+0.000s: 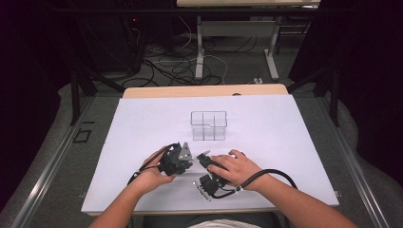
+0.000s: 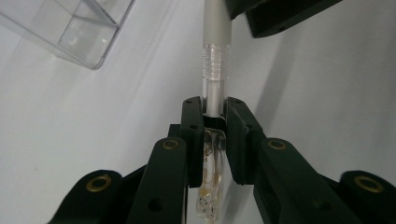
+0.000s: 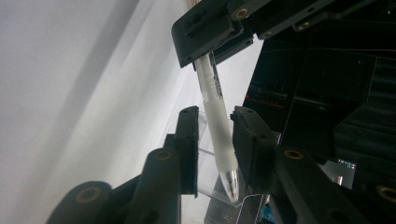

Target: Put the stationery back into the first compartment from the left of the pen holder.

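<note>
left gripper (image 2: pixel 215 116) clamps pen (image 2: pixel 215 70) | right gripper (image 3: pixel 215 135) around it | clear organizer (image 1: pixel 208 125) beyond

The high view looks forward and down from above the counter (image 1: pixel 266 123). Each gripper view sits close behind its own jaws, looking along them; both share the pen (image 2: pixel 215 60) between the grippers.

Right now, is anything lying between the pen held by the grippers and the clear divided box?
Nothing visible. The left gripper is clamped on the pen, and bare white tabletop lies between the grippers and the clear box.
</note>
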### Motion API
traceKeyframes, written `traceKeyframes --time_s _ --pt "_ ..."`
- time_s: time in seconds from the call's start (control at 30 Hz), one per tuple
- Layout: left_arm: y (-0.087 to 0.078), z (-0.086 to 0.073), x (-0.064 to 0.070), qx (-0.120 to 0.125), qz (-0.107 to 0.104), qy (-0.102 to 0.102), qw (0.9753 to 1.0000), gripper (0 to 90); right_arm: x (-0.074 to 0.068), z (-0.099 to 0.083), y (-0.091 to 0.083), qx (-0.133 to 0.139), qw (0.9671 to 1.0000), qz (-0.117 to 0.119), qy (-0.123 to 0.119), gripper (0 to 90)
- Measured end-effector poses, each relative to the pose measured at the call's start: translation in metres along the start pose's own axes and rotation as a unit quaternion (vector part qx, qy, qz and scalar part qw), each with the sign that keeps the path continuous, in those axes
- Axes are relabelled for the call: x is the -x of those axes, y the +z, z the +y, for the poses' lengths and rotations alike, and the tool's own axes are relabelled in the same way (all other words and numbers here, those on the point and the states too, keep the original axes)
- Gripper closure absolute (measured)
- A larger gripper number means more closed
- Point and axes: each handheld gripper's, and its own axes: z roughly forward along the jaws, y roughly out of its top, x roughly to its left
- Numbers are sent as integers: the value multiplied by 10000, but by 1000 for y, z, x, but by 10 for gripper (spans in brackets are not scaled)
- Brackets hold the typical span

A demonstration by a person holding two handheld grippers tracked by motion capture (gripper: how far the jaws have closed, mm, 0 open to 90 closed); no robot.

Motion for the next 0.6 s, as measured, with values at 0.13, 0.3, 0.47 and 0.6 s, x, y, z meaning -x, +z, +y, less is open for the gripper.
traceKeyframes --time_s 0.13,0.3,0.47,0.6 --pt "-3 -4 -6 -7 56 -171 9998 784 1 -5 -4 59 9999 30 99 638" --pt "-6 -8 -14 225 150 -538 9982 785 -2 -20 -6 -40 9987 156 492 562" --pt "-11 -12 -22 473 165 -1006 9937 784 -7 -44 -9 -142 9898 134 1414 519" --pt "-12 -14 -26 739 199 -1287 9887 784 -8 -62 -12 -302 9787 189 2024 475"
